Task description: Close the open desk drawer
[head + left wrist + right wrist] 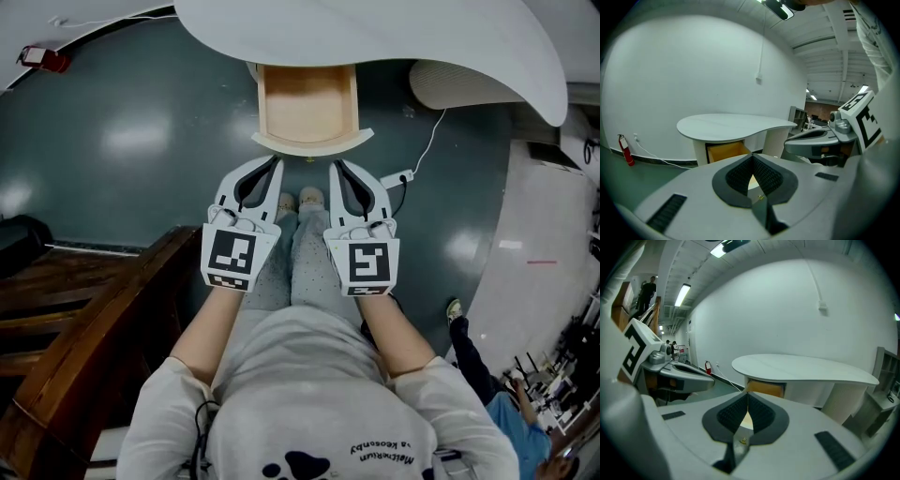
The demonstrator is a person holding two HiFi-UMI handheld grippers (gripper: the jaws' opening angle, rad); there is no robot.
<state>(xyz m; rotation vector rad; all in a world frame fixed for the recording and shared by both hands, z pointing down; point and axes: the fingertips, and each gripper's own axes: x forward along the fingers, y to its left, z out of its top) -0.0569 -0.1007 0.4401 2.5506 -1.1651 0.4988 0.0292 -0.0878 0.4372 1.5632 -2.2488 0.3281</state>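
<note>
The open desk drawer [308,105] sticks out from under the white curved desk [394,37]; its inside is bare light wood and its white front panel [312,142] faces me. Both grippers hang side by side just short of that panel, apart from it. My left gripper [277,162] is shut with nothing in it, and so is my right gripper [334,165]. From the left gripper view the drawer [725,150] shows under the desk top [736,125] beyond the shut left gripper [752,156]. The right gripper view shows the drawer [765,389] past the shut right gripper [747,393].
A dark wooden bench [84,319] stands at my left. A white cable and plug [405,175] lie on the dark green floor right of the drawer. A red fire extinguisher [625,150] stands by the wall. Another person [511,403] is at lower right.
</note>
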